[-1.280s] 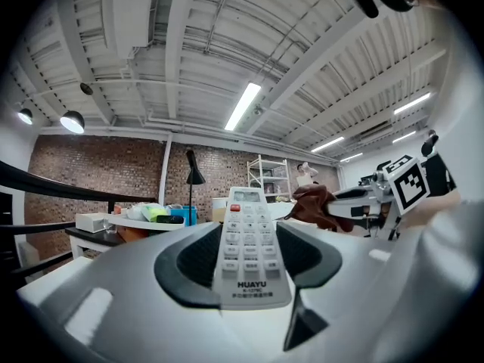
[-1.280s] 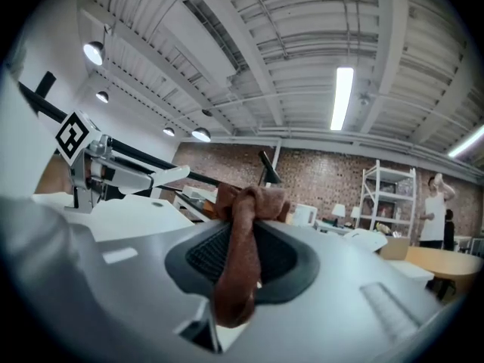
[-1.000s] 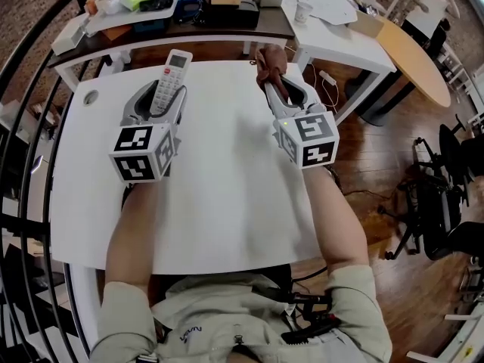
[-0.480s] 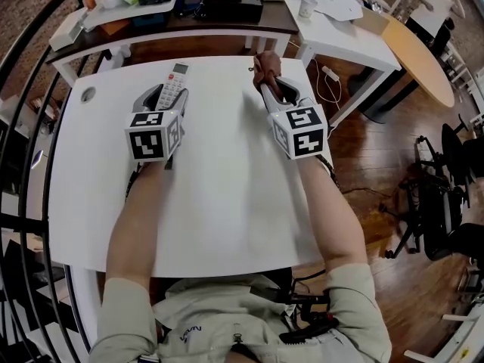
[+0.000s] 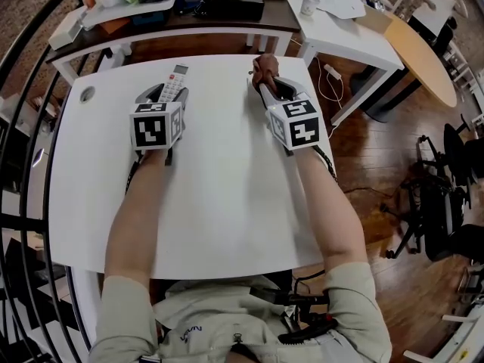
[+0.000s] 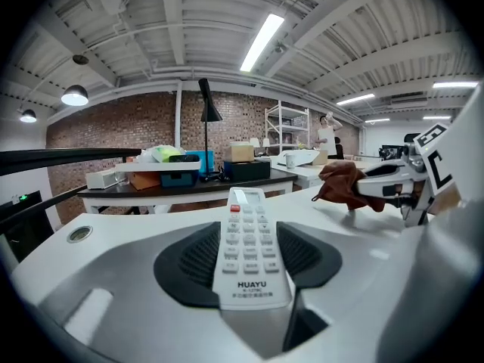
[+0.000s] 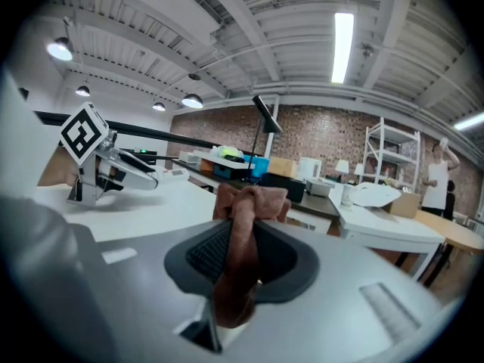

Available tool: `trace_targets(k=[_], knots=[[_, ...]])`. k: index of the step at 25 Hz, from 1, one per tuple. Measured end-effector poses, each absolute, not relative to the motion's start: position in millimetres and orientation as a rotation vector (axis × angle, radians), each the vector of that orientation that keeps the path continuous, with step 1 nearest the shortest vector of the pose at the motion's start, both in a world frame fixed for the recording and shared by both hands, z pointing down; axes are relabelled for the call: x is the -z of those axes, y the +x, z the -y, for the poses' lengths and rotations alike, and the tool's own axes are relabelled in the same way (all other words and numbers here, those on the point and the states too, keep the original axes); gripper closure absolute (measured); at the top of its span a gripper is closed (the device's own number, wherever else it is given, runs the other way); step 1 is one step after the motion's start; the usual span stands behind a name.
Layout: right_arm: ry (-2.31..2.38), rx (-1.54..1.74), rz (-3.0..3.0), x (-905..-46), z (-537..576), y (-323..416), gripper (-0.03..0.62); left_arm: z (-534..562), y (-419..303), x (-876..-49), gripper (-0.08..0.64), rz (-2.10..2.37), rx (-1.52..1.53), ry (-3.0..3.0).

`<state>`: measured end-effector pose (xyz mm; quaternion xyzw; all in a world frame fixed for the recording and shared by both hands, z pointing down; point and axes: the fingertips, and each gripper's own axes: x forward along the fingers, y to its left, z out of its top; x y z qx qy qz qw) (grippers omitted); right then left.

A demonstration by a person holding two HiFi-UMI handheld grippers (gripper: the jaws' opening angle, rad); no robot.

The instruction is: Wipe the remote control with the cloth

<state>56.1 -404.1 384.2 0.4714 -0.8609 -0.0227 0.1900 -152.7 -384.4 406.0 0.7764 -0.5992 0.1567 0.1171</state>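
Brown cloth (image 7: 240, 225) sits pinched in right tool (image 5: 270, 84); left tool (image 5: 165, 91) clamps the remote control (image 6: 252, 248) (keys up).

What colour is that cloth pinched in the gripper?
The cloth is reddish brown, clearest in the right gripper view.

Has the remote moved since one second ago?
Yes. In the head view the remote then reached past the table's far edge; now its tip lies inside that edge, nearer the person.
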Motion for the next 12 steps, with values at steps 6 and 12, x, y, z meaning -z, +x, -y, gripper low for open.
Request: trace_targets(k=[6,12], knots=[[1.271,0.034,2.366,-397,410,51,0.514,393,-155,-421,0.319,1.725,-0.572,2.228],[1.229,0.006,2.315,-411,411,52,0.514,393,-165,-430,0.319,1.718,-0.668,2.158]])
